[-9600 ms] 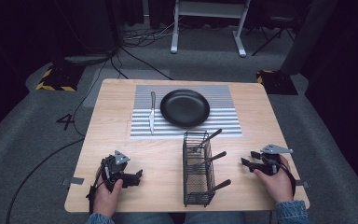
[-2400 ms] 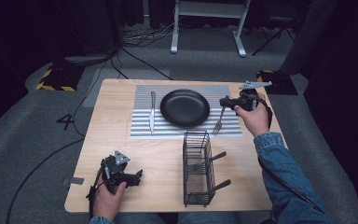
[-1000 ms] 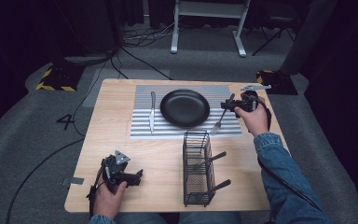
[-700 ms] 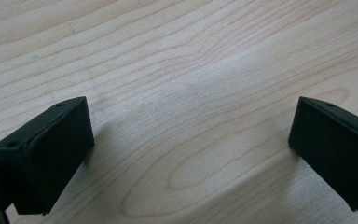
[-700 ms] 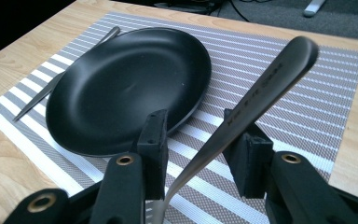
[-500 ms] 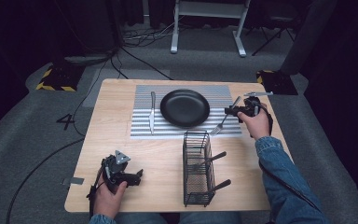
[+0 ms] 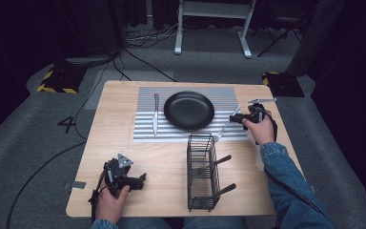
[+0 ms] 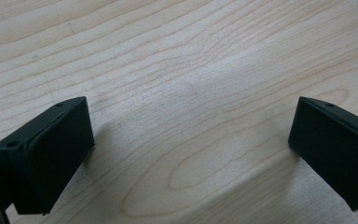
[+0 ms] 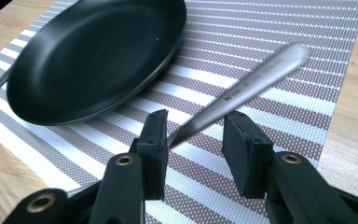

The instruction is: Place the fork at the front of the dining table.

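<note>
My right gripper (image 7: 242,117) hovers low over the striped placemat (image 7: 145,131), just right of the black plate (image 7: 189,110). A silver utensil (image 7: 228,124) slants across the mat from the gripper toward the wire basket (image 7: 202,174). In the right gripper view its blurred handle (image 9: 247,86) runs between the jaws of my right gripper (image 9: 195,120), which stand open, wider than the handle; it touches only the left one. My left gripper (image 7: 136,180) rests on the table's near left corner. In the left gripper view it (image 8: 191,140) is open wide over bare wood.
A knife (image 7: 156,114) lies on the mat left of the plate. The black wire basket stands near the front edge with two dark-handled utensils (image 7: 217,162) sticking out to its right. The wooden table (image 7: 119,102) ends close behind the mat.
The right gripper has come down and toward the person with the utensil, bringing it from a raised tilt to low over the mat. Its jaws now stand apart. The left gripper stayed put.
</note>
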Tool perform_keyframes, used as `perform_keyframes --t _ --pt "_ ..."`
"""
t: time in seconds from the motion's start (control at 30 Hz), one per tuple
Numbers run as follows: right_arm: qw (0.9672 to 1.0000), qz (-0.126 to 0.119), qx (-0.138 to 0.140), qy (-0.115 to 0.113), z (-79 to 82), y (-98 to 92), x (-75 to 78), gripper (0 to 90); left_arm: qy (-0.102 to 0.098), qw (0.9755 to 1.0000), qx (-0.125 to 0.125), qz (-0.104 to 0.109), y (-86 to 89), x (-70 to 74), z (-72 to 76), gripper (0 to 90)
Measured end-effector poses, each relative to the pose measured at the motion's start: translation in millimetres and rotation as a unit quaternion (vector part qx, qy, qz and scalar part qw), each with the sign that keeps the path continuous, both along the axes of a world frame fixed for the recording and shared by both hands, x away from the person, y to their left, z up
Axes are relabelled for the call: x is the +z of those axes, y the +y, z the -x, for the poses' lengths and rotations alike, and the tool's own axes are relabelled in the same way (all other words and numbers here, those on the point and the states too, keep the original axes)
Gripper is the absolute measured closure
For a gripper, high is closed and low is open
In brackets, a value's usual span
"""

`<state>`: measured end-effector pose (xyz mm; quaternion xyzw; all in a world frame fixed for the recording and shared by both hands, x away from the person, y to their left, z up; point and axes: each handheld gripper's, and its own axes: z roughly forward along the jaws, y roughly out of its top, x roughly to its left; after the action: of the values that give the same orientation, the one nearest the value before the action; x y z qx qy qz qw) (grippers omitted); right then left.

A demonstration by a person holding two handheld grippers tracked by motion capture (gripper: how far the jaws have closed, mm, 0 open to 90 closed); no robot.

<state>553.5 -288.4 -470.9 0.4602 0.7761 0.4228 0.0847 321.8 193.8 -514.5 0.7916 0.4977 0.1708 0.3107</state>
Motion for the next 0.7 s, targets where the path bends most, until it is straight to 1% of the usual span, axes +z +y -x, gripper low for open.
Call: perform_keyframes --t 0.17,0.37,0.5,0.53,0.57,0.63,0.7 --pt "1.0000 -0.006 -0.005 0.006 -1.0 -1.3 -4.5 61.5 0.000 1.0000 0.000 0.000 0.0 0.0 0.0 0.1" --pt "1.0000 -0.004 -0.005 0.005 -0.3 -0.1 -5.1 61.1 0.000 1.0000 0.000 0.000 0.0 0.0 0.0 0.1" --pt "0.9999 0.001 -0.010 0.002 2.9 2.8 -3.8 58.6 0.000 1.0000 0.000 0.000 0.0 0.0 0.0 0.1" --pt "0.9998 0.012 -0.018 -0.001 5.4 5.9 -4.1 54.1 0.000 1.0000 0.000 0.000 0.0 0.0 0.0 0.1" --pt "0.9997 0.016 -0.019 0.000 6.7 8.1 -4.9 52.2 0.000 1.0000 0.000 0.000 0.0 0.0 0.0 0.1" --pt "0.9996 0.019 -0.019 0.000 7.8 10.4 -6.5 51.0 0.000 1.0000 0.000 0.000 -0.1 0.0 0.0 0.1" --pt "0.9993 0.031 -0.021 0.003 10.8 18.1 -13.3 48.4 0.000 1.0000 0.000 0.000 0.0 0.0 0.0 0.1"
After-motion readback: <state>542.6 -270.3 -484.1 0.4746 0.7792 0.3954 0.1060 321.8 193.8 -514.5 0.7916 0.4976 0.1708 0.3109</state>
